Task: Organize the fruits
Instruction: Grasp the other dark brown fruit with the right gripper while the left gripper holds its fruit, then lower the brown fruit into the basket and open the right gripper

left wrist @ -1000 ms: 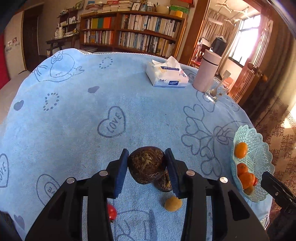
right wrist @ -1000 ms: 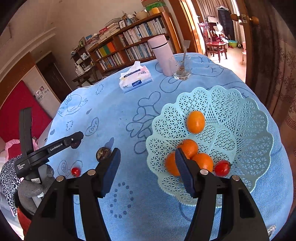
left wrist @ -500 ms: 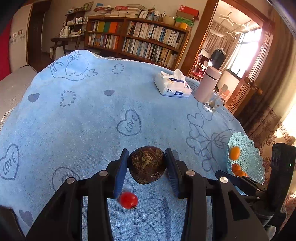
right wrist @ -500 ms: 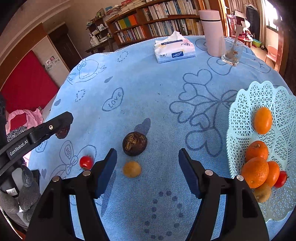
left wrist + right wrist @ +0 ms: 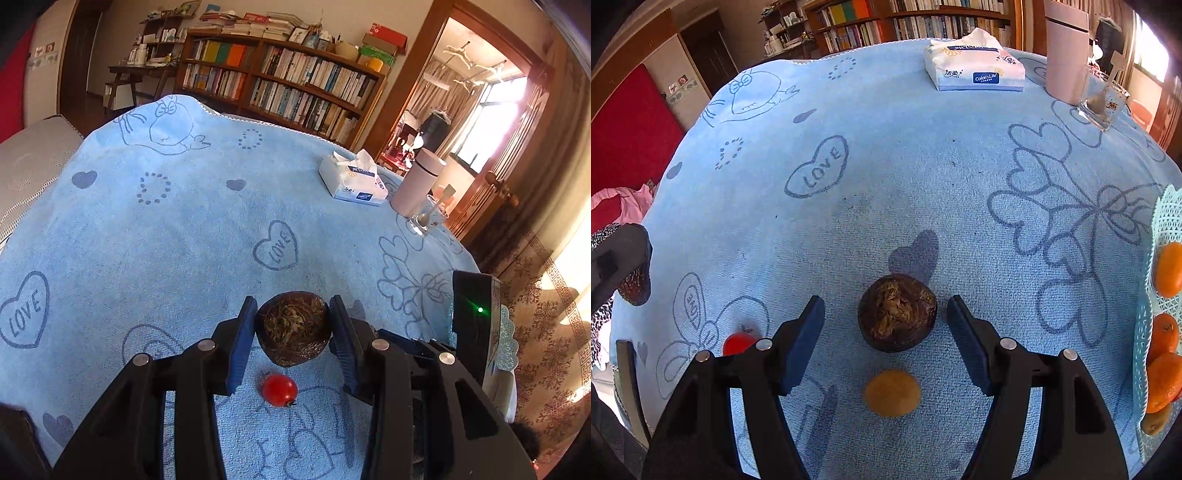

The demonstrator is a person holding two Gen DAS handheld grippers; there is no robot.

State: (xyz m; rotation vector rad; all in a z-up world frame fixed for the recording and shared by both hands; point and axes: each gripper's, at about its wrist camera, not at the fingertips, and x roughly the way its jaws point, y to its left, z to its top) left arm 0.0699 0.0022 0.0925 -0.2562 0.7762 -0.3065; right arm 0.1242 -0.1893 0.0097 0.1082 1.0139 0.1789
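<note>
My left gripper (image 5: pixel 293 325) is shut on a dark brown round fruit (image 5: pixel 293 328) and holds it above the blue cloth. A red cherry tomato (image 5: pixel 279 389) lies on the cloth below it. My right gripper (image 5: pixel 886 328) is open, its pads on either side of a second dark brown fruit (image 5: pixel 897 312) that rests on the cloth. A small tan fruit (image 5: pixel 892 393) lies just in front of it, and the cherry tomato (image 5: pixel 738 341) is at the left. The left gripper (image 5: pixel 620 266) shows at the far left edge.
A light blue lattice basket (image 5: pixel 1148 295) with several oranges (image 5: pixel 1167 269) stands at the right edge. A tissue pack (image 5: pixel 973 68), a pink flask (image 5: pixel 1065 51) and a glass (image 5: pixel 1102 103) stand at the far side. The right gripper's body (image 5: pixel 472 325) hides most of the basket.
My right gripper moved left from the basket and down around the second brown fruit. My left gripper lifted and drew back to the left with its fruit.
</note>
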